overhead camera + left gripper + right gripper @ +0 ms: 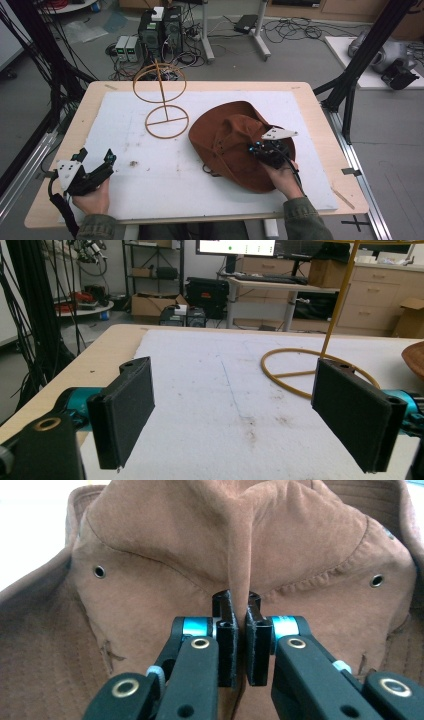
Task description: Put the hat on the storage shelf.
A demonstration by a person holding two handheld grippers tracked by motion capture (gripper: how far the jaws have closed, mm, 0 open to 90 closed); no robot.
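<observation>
Pinching hat (235,140) crown fold: right gripper (240,625) clenched; left gripper (95,165), released, at 8 o'clock.
Thin fold could slip free if lifted.

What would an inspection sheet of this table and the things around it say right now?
Surface: wooden table under a stained white mat.
Job's things: brown hat lying on the mat; wire hat stand upright beside it, apart.
Clutter: nothing seen.
Grippers: left gripper open, near the mat's edge; right gripper shut on a fold of the hat.
Cables: one trails from each gripper; tangle on the floor.
Surroundings: computer boxes, desks, black frame posts.
</observation>
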